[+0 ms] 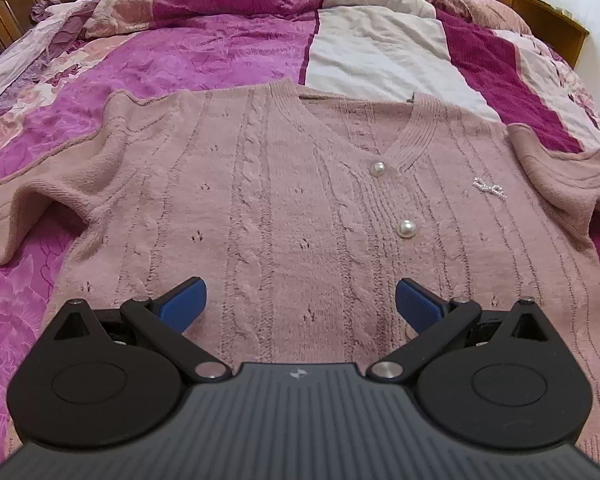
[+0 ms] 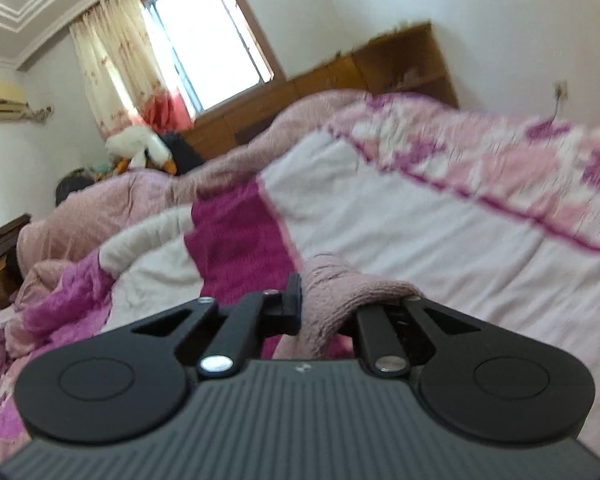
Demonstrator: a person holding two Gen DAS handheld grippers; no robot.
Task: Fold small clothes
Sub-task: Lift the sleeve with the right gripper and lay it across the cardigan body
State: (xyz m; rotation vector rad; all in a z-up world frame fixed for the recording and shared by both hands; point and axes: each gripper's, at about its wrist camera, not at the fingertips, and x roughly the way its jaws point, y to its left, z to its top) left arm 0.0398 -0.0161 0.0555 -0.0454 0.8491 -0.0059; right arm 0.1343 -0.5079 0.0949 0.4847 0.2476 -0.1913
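Note:
A pink cable-knit cardigan (image 1: 284,184) with two pearl buttons (image 1: 378,168) lies flat, front up, on the bed. Its sleeves spread out to the left (image 1: 32,200) and right (image 1: 560,184). My left gripper (image 1: 300,292) hovers over the lower body of the cardigan, its blue pads (image 1: 184,300) wide apart and holding nothing. In the right wrist view my right gripper (image 2: 324,300) is shut on a bunched piece of the same pink knit (image 2: 340,284), which drapes over and hides its right finger. That view is tilted and blurred.
A quilted bedspread (image 1: 220,52) in magenta, pink and white covers the bed, with a rumpled pink blanket (image 2: 112,208) at the far end. A wooden headboard (image 2: 340,76) runs behind. A window (image 2: 208,40) with a curtain and a plush toy (image 2: 140,148) are further back.

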